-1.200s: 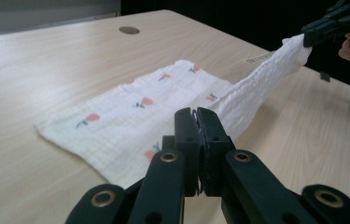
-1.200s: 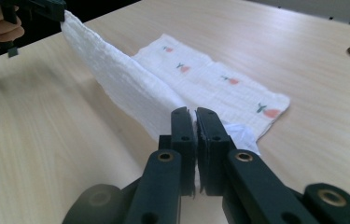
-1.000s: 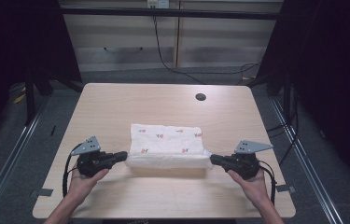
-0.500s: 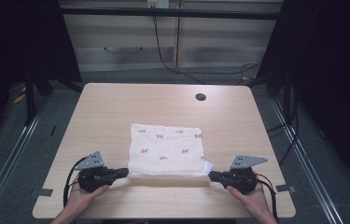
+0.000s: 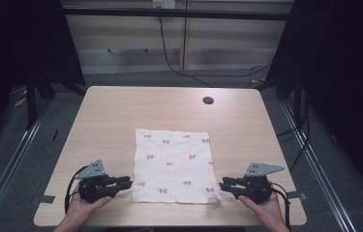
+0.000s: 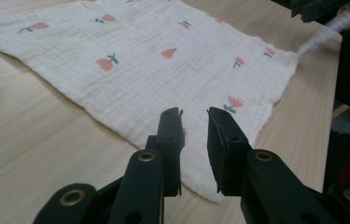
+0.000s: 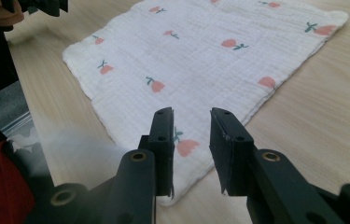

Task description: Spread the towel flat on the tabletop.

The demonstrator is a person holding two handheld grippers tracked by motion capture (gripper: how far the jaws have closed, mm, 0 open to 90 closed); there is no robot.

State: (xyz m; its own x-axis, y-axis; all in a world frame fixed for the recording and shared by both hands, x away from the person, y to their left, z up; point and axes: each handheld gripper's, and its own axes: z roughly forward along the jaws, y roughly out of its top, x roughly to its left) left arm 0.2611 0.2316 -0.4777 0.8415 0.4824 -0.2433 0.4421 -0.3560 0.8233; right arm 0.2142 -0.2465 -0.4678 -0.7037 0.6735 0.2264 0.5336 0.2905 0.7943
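High view: the cloth (image 5: 175,166) is lying flat and spread on the table (image 5: 111,116), toward the near edge — my left gripper (image 5: 121,183) and right gripper (image 5: 228,184) are sitting just off its near corners.
Left gripper view: my jaws are standing apart over the cloth's (image 6: 154,60) near corner, gripping nothing.
Right gripper view: my jaws are gaping too — the cloth (image 7: 210,56) is lying loose beneath them.

Light wooden table (image 5: 121,116), grey carpet floor (image 5: 19,159), pale cabinet fronts (image 5: 121,43) behind, black cable (image 5: 169,58), dark surroundings.
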